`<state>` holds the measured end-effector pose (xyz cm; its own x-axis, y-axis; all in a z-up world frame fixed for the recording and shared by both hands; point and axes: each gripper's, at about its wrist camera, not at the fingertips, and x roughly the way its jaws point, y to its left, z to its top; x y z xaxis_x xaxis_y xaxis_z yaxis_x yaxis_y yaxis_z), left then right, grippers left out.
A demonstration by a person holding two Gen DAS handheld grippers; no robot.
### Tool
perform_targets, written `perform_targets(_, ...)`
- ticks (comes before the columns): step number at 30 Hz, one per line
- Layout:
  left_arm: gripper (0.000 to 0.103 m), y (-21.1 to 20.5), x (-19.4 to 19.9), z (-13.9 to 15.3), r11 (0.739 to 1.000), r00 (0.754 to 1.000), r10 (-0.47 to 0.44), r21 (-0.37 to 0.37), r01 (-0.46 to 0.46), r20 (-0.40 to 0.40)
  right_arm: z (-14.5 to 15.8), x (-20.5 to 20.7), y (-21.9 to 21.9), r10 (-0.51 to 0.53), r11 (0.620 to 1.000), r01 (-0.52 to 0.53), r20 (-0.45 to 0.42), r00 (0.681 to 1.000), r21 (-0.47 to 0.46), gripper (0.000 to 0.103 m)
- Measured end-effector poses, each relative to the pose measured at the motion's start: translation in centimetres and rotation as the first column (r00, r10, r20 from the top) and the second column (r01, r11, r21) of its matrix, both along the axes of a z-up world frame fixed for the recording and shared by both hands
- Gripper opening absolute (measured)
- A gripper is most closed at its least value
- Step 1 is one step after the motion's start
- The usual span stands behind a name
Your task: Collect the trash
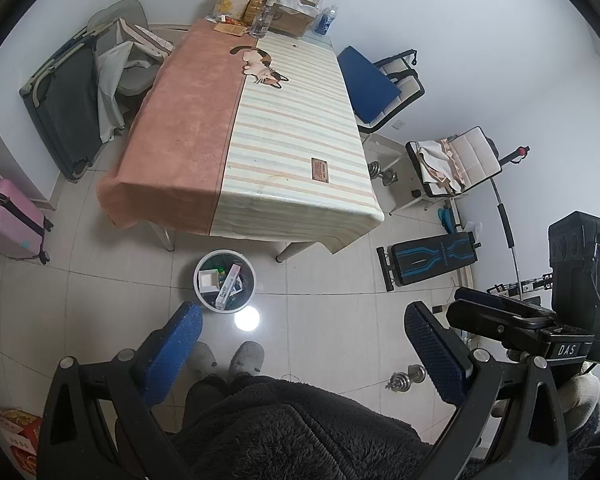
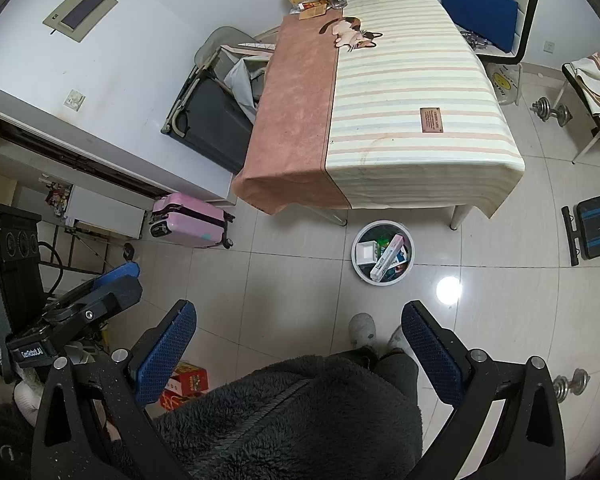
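The left gripper (image 1: 304,348) has its two blue-padded fingers spread wide with nothing between them, and the right gripper (image 2: 300,344) is spread the same way, also empty; each carries one camera block, the right gripper reading "DAS" in the left wrist view and the left gripper reading what looks like "GenRobot.AI" in the right wrist view. Below both pairs of jaws sits the person's dark fleece jacket (image 1: 300,432), with two grey slippers (image 1: 246,358) on the tiled floor (image 1: 332,332) just past it. At about 11 o'clock from the left jaws stands one round white trash bin (image 1: 199,286), near the table's front edge, holding several pieces of trash: one long white-and-pink carton (image 1: 228,286) propped upright whose print is too small to read, one white open box (image 1: 209,280), and some smaller packets I cannot count. Beyond the bin at 12 o'clock is one table (image 1: 260,152) under a cloth half pink, half striped, printed with one cat (image 1: 265,68) and bearing one brown label (image 1: 320,170) with unreadable writing; bottles, snack bags and a cardboard box crowd its far end. One pink suitcase (image 1: 10,220) stands at 9 o'clock, one blue-cushioned chair (image 1: 370,84) at 1 o'clock, and one dumbbell (image 1: 407,378) lies at 4 o'clock.
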<state>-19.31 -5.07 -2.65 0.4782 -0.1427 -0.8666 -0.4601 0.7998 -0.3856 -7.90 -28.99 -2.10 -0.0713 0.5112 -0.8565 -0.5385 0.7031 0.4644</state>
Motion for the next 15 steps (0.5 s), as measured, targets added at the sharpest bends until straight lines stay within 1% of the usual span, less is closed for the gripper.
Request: perform_targets(15,0.103,0.51,-0.24,0.37,1.000,1.000,0.013,0.007,-0.013,0.007,-0.05,-0.22,0.35,0.001,1.000,-0.001,0.000,1.000,0.001,0.103)
